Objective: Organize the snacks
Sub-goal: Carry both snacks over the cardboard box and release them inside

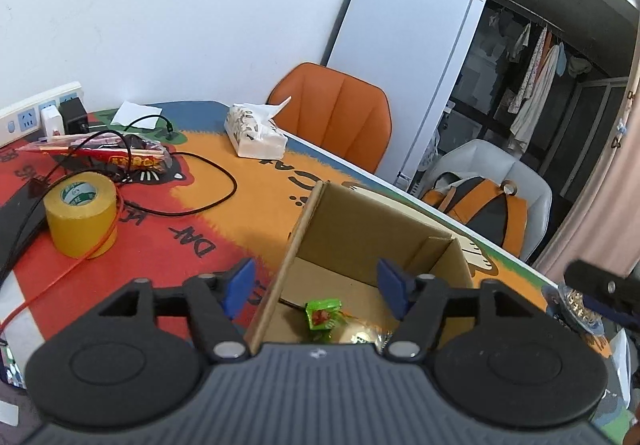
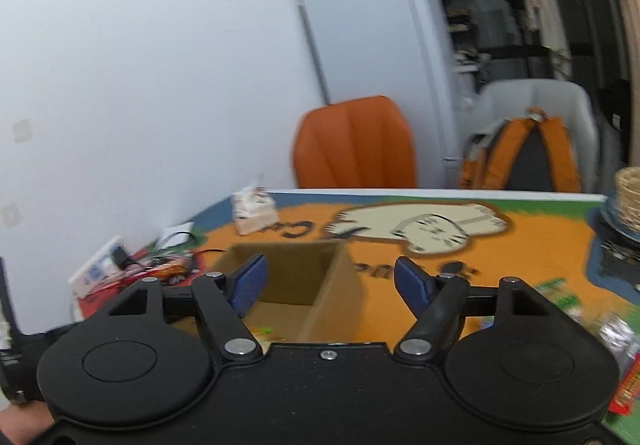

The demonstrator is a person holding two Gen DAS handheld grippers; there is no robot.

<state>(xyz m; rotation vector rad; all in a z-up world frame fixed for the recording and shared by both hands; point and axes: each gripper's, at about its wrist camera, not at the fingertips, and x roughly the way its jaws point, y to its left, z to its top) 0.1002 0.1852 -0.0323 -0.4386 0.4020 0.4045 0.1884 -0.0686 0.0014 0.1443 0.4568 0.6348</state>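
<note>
Open cardboard box (image 1: 360, 233) sitting on the tabletop (image 1: 240, 205), which is wearing a colourful cat-print mat; green snack packet (image 1: 323, 319) lying on the box floor near the front wall, with a shiny wrapper just beside it, partly hidden by the claw body. Left claw (image 1: 316, 287) hovering over the box's near-left corner, blue pads (image 1: 239, 285) standing wide apart, gripping nothing. Right claw (image 2: 329, 281) hanging over the same box (image 2: 304, 285) from the other side, also spread wide and carrying nothing; this view is motion-blurred. More snack packets (image 2: 616, 341) lying on the mat right of the box, details too blurred to tell. In the left wrist view the right claw's tip is showing at the frame's right edge, beside a crinkly foil-wrapped item (image 1: 576, 305). Left of the box, well apart: yellow tape roll (image 1: 81, 215) standing on the mat, black cable (image 1: 192, 181) looping past it, red snack bag (image 1: 116, 157) lying behind it. Tissue pack (image 1: 256, 133) sitting beyond the box toward the wall. Orange chair (image 1: 332, 113) standing behind the tabletop, white fridge (image 1: 404, 65) behind that, grey chair with an orange backpack (image 1: 476, 205) to the box's far right. Wicker basket (image 2: 628, 197) sitting at the tabletop's right edge.
</note>
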